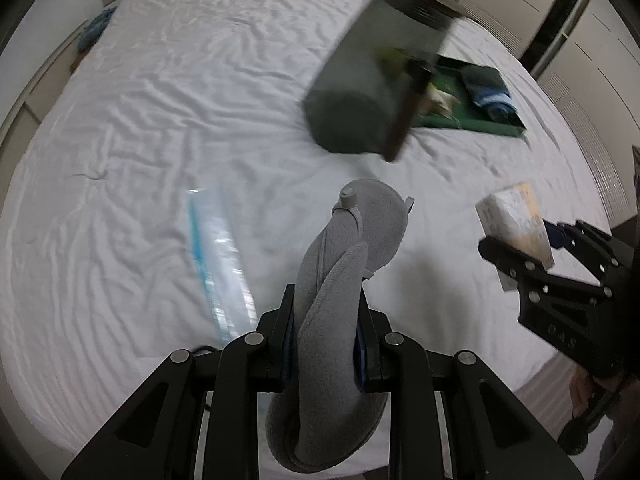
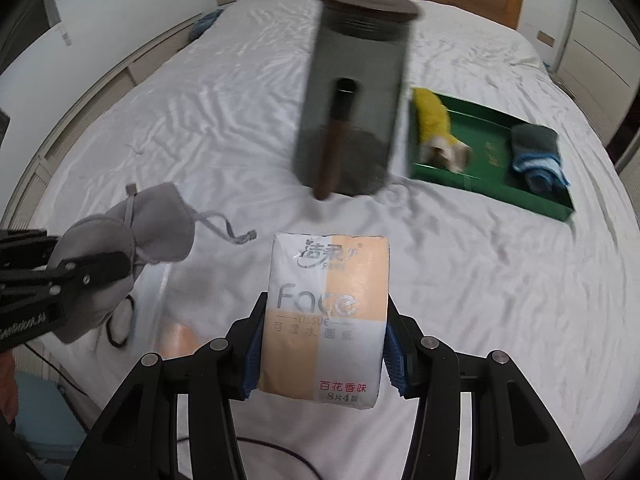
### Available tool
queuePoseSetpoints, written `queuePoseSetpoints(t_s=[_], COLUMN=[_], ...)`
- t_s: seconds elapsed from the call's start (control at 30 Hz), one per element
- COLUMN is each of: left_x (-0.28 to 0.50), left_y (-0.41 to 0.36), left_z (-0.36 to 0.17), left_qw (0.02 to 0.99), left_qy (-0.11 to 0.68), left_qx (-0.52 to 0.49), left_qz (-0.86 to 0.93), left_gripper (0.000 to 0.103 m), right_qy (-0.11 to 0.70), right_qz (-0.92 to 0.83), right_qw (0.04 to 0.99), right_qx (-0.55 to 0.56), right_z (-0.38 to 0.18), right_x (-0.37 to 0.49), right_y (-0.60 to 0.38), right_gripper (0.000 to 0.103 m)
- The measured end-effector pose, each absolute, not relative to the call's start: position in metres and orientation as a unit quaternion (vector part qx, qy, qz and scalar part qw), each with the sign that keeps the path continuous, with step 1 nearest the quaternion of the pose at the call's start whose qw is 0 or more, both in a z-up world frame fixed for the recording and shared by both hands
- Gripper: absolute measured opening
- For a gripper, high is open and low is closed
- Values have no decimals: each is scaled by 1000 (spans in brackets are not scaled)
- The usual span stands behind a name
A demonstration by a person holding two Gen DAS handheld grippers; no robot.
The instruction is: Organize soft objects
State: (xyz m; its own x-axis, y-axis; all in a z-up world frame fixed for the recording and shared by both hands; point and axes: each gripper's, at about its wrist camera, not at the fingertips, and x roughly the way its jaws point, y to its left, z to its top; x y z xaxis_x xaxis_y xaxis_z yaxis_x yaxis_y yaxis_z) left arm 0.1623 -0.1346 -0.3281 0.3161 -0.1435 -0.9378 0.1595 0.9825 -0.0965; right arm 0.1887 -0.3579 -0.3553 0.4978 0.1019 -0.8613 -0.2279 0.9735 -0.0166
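While both tongs are loaded above the bed (image 1: pixel 160 120): two soft items held, two more in the tray.

Bed, white wrinkled sheet, fills both views. Dark grey cylinder with a flat lid (image 2: pixel 356 96), a brown-handled brush (image 2: pixel 334 140) at its front, blurred, beside the tray. Green tray (image 2: pixel 492 160) at far right of the bed, holding a yellow soft item (image 2: pixel 432 120) at its left end and a folded dark and blue cloth (image 2: pixel 536 156) at its right end. Clear plastic bag with a blue strip (image 1: pixel 216 264), flat on the sheet just left of the left tongs. Grey bra (image 1: pixel 340 300), pinched narrowly in the left tongs (image 1: pixel 326 336), off the sheet. Tissue pack (image 2: pixel 324 316), orange and white, gripped by its sides in the right tongs (image 2: pixel 320 360), raised.
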Motion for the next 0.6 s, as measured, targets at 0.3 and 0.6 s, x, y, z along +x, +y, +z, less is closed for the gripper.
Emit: queuePoseSetpoints(t_s=[0.3,0.6], left_x=[156,181], left_y=[-213,-294], left_z=[-337,-334], left_qw=[786,787], left_qy=[600,585], left_qx=[6,-22], left_qz=[-152,-191], left_gripper=[20,20], right_qy=[505,506], right_qz=[50,-8], right_qw=[860,861], right_qx=[-53,-49], right_z=[-349,-344], right_x=[176,183], right_y=[-424,-492], right_gripper=[49,49])
